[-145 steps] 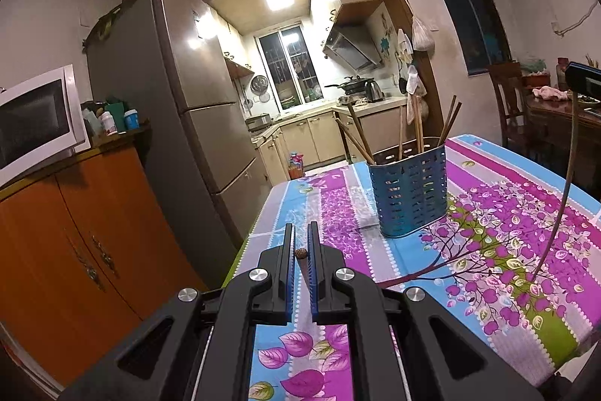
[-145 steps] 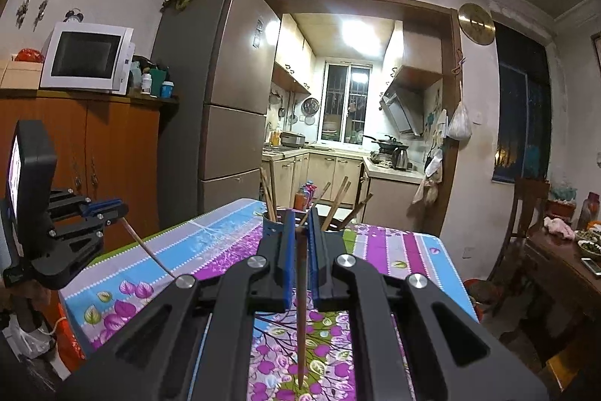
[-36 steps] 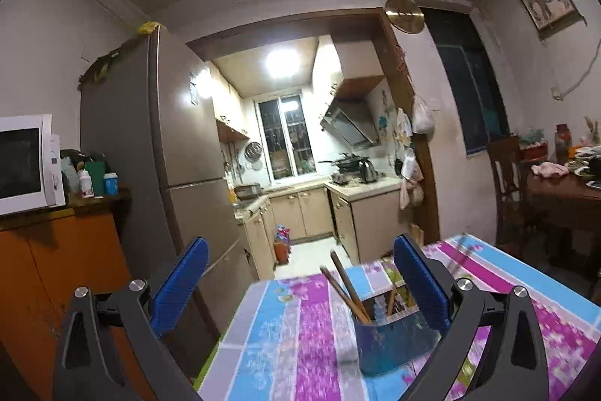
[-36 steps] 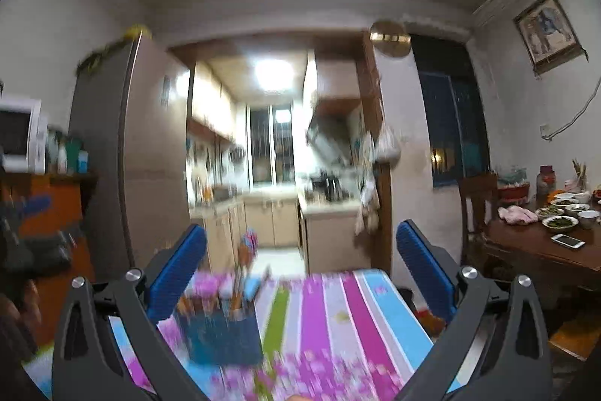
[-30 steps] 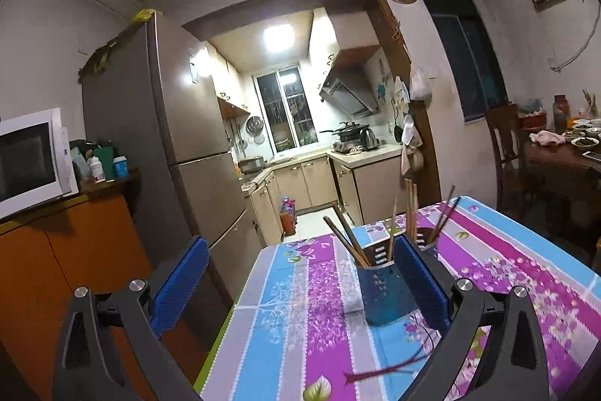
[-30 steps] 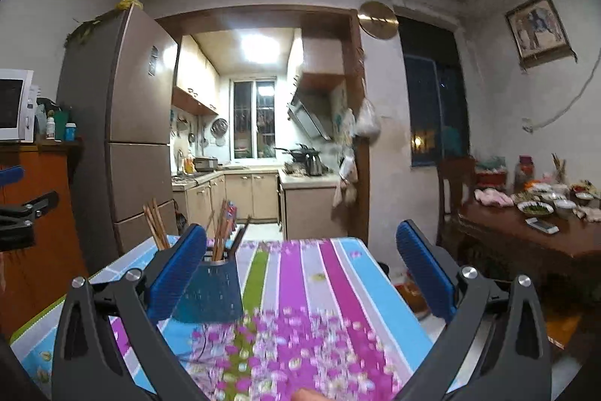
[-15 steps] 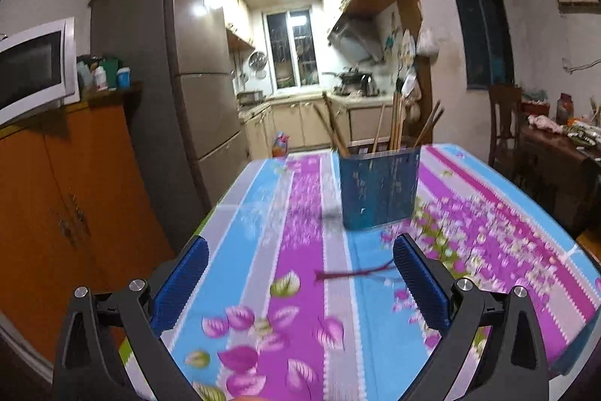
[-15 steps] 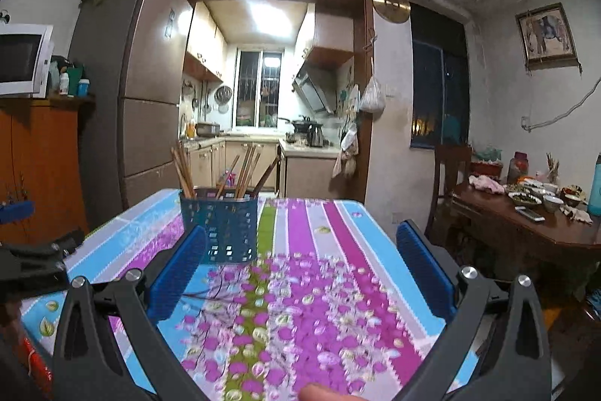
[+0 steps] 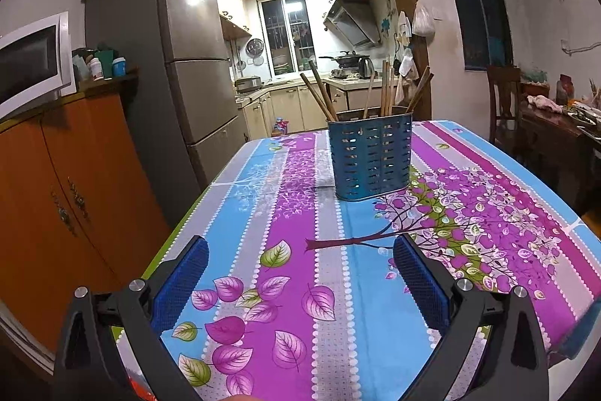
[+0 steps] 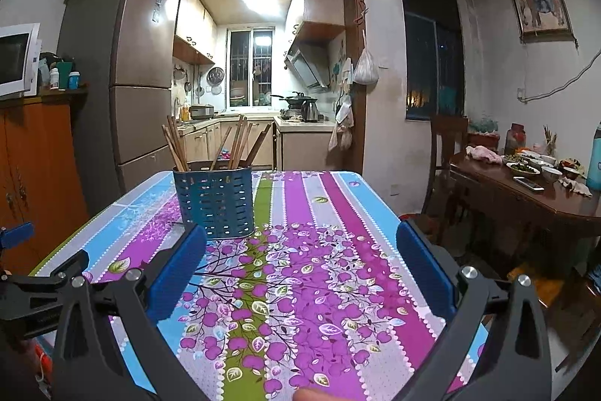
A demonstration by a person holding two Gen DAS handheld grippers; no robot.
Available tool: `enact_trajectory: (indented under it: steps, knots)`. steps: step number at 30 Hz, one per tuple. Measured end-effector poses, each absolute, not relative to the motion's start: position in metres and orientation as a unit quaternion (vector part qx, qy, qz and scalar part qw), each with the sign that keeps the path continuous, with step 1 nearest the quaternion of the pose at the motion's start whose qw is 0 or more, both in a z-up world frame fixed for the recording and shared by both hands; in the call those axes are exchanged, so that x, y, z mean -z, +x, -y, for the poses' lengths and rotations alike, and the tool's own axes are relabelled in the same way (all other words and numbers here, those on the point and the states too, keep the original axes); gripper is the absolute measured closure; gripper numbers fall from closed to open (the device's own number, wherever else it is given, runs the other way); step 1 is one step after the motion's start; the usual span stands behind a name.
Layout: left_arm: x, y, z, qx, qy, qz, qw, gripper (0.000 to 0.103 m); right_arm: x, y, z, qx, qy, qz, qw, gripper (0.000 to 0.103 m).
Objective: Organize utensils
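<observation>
A blue perforated utensil holder [image 9: 370,158] [image 10: 214,202] stands upright on the flowered tablecloth [image 9: 293,224] [image 10: 300,273], with several wooden chopsticks [image 9: 321,96] [image 10: 176,145] leaning in it. My left gripper [image 9: 300,273] hovers over the near left part of the table, open, nothing between its blue pads [image 9: 180,282]. My right gripper [image 10: 300,265] is open too, empty, in front of and to the right of the holder. The left gripper's black body [image 10: 41,284] shows at the lower left of the right wrist view.
An orange cabinet [image 9: 56,183] with a microwave [image 9: 32,62] and a tall fridge [image 9: 180,74] stand left of the table. A dark dining table [image 10: 526,190] with dishes and a wooden chair [image 10: 447,153] lie to the right. The kitchen opens behind.
4.8 s ago both grippers were shut, the right one on a chopstick; both have since opened. Over the last second both tilted down toward the table, and the holder looms closer.
</observation>
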State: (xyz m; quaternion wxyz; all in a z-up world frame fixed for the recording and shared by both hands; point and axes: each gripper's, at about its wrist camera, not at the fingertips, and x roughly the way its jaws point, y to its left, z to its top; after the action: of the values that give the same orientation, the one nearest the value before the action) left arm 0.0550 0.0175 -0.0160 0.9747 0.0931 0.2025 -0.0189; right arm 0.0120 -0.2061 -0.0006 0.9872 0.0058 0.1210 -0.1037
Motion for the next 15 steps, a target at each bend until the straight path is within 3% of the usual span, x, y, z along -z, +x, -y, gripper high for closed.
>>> enact_trajectory:
  steps: [15]
  knots:
    - [0.0190, 0.0504, -0.0120, 0.002, 0.103, -0.181, 0.978, 0.006, 0.0028, 0.0122, 0.2058, 0.109, 0.003, -0.123, 0.986, 0.005]
